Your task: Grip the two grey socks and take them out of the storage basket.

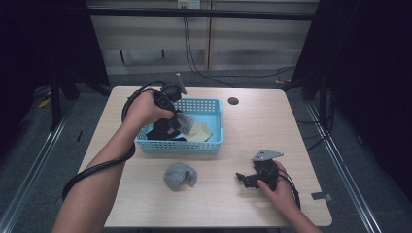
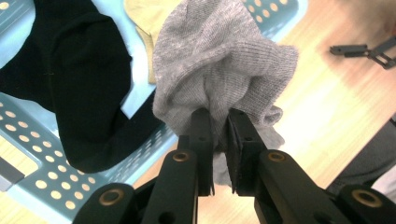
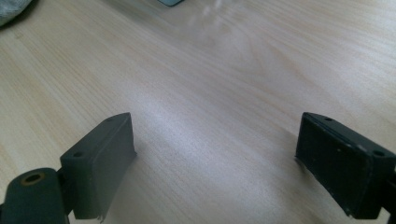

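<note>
One grey sock (image 2: pixel 219 70) hangs pinched in my left fingers (image 2: pixel 201 135), held above the blue basket (image 1: pixel 216 141), and the grip looks thin: only a fold of the knit sits between the tips, with most of the fabric bunched beyond them. I judge it could slide out as I carry it, since the cloth is soft and the bite is near its edge. It could also drag on the black sock (image 2: pixel 70 88) or the yellow one (image 2: pixel 147 18) lying in the basket beneath and pull them along. My right fingers (image 3: pixel 98 168) are spread wide, holding nothing, low over the desk (image 3: pixel 210 93), well apart from the other grey sock (image 1: pixel 180 176) lying in front of the basket.
</note>
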`<state>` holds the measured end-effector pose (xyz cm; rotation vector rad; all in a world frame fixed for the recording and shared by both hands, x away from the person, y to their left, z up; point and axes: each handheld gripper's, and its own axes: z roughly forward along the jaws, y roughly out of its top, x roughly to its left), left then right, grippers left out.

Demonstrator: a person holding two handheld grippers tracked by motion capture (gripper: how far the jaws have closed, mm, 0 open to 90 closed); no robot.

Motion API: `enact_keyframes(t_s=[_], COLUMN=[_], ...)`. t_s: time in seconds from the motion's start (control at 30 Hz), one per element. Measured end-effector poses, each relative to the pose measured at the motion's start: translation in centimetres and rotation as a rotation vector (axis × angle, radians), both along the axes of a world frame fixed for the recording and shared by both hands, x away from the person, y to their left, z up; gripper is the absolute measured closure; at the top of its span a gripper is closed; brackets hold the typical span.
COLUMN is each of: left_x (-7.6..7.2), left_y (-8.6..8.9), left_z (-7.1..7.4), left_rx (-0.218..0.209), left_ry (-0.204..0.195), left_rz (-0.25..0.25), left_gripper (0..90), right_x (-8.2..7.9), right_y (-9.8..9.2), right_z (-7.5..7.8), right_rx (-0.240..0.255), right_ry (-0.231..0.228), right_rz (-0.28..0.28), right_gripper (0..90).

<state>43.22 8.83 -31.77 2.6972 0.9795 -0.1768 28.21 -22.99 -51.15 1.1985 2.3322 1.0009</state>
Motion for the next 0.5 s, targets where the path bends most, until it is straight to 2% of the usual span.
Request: enact_keyframes(t_s=[0.1, 0.23, 0.37, 0.4, 0.5], left_x=[-0.5, -1.8, -2.6, -3.2, -4.2], left_y=[-0.1, -0.4, -0.6, -0.8, -1.1], left_z=[0.2, 0.4, 0.5, 0.6, 0.5], left_rx=[-0.003, -0.022, -0.032, -0.033, -0.048], left_ry=[-0.003, -0.01, -0.017, -0.021, -0.03], left_rz=[-0.007, -0.052, -0.073, -0.098, -0.121], left_gripper=[81.8, 81.7, 81.8, 81.7, 81.7], right_x=[0.0, 0.0, 0.0, 0.0, 0.0], right_y=[0.0, 0.0, 0.0, 0.0, 0.0], right_z=[0.0, 0.0, 0.0, 0.0, 0.0], right_rx=[0.0, 0.001, 0.001, 0.001, 0.001], right_ry=[0.0, -0.001, 0.0, -0.001, -0.001], right_rz=[0.0, 0.0, -0.001, 0.0, 0.0], right_gripper=[11.0, 11.0, 11.0, 11.0, 11.0])
